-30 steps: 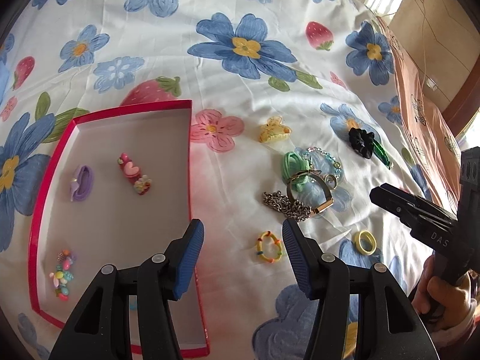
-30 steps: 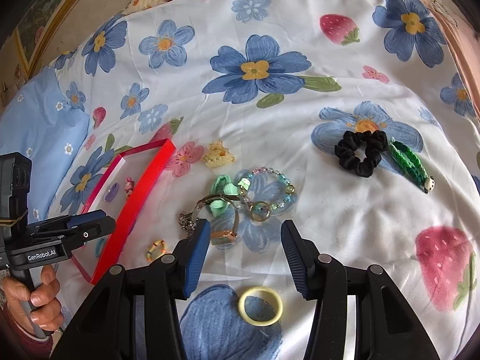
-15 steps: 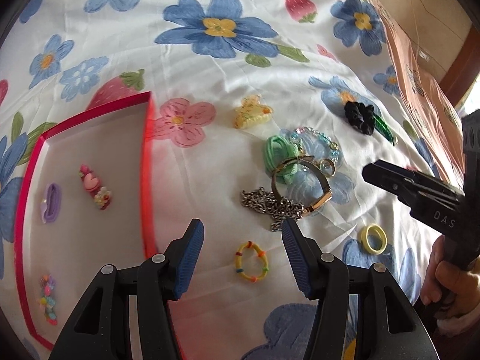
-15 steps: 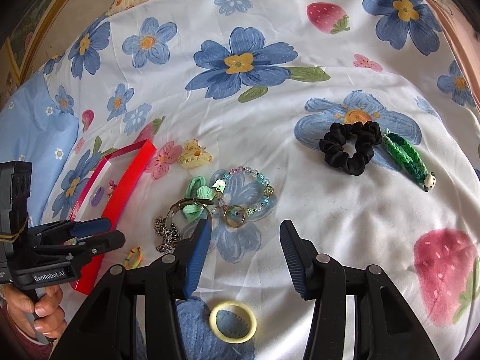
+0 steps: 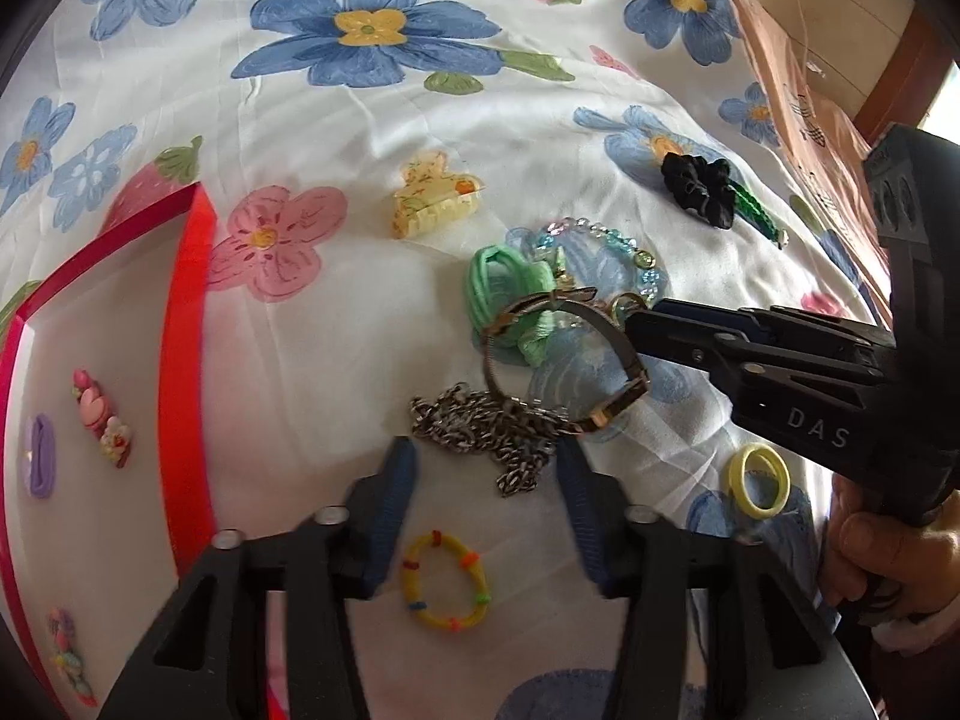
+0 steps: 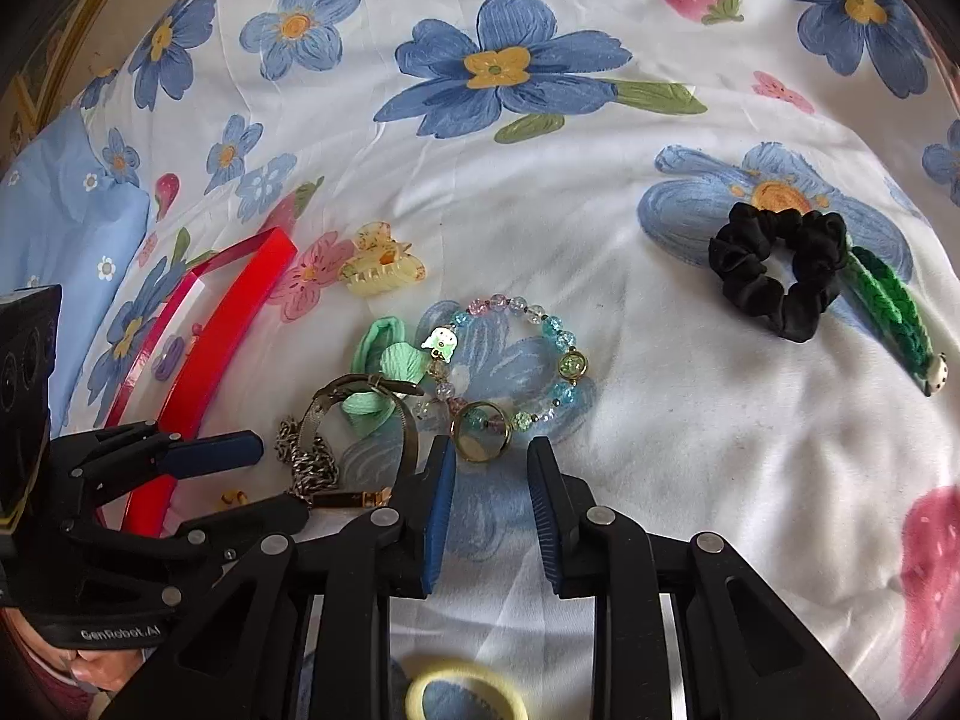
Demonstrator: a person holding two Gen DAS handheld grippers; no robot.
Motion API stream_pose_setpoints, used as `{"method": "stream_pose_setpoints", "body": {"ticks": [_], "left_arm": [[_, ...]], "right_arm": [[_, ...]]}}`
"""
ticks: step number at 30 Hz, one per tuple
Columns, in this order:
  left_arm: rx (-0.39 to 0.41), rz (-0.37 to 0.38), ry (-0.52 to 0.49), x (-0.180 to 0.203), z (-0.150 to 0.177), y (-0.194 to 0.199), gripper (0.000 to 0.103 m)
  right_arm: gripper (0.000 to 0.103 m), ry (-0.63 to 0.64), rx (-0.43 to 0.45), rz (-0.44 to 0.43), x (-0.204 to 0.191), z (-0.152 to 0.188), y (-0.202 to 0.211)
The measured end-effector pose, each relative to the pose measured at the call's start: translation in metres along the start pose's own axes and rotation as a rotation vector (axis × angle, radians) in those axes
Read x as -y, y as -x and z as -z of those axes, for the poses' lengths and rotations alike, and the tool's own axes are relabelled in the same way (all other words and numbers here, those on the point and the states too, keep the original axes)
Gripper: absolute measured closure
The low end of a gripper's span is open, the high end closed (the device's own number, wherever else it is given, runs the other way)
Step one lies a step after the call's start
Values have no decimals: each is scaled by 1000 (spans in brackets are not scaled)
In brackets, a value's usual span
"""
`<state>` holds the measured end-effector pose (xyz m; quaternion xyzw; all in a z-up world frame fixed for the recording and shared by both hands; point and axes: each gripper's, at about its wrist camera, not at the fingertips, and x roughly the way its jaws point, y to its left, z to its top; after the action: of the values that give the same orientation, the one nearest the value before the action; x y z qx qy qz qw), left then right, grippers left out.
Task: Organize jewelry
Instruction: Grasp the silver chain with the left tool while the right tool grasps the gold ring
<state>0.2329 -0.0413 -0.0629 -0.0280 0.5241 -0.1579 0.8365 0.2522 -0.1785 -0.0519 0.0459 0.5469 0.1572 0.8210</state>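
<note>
Jewelry lies on a floral bedsheet. My left gripper (image 5: 486, 459) is open, its fingers either side of a silver chain (image 5: 486, 432) that touches a metal watch (image 5: 570, 354). My right gripper (image 6: 489, 456) is open just short of a gold ring (image 6: 480, 432) on a beaded bracelet (image 6: 522, 348); it also shows in the left wrist view (image 5: 648, 324) beside the watch. A red tray (image 5: 186, 372) at the left holds a purple hair tie (image 5: 39, 456), a pink clip (image 5: 102, 426) and a small beaded piece (image 5: 66, 654).
A green hair tie (image 5: 504, 288), a yellow claw clip (image 5: 432, 204), a black scrunchie (image 6: 774, 270), a green knitted clip (image 6: 894, 312), a yellow ring (image 5: 757, 480) and a yellow beaded ring (image 5: 444, 579) lie loose on the sheet. A blue pillow (image 6: 54, 252) is at the left.
Both grippers have moved forward and lower toward the cluster. My left gripper has shifted right from over the tray to the chain. My right gripper has come up to the bracelet's ring.
</note>
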Motion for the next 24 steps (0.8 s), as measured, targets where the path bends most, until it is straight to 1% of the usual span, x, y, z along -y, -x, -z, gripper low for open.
{"method": "stream_pose_setpoints", "body": {"ticks": [1,3,4,5,8,11,18,24], "left_arm": [[-3,7,-5,1,0,-2,81],[-3,17,-11,1,-1,-5,87],[-1,18,-12,1,-2,-6,93],[0,21,-12,0,-1,-6,94],[16,34,-4,-2,0,-1,95],[53,29,0,-2,2,10,96],[125,34,17,-4,6,46,96],[198,35,28,-7,11,86,97]], "right_arm": [[84,-1,2,0,0,-1,-1],[89,-4,5,0,1,-2,-2],[96,-4,3,0,1,-2,-3],[99,-3,4,4,1,-2,-3],[100,0,12,4,2,-2,-1],[100,-2,22,2,2,-2,3],[100,-11,56,-2,3,-1,20],[100,-9,81,-9,-3,-2,34]]}}
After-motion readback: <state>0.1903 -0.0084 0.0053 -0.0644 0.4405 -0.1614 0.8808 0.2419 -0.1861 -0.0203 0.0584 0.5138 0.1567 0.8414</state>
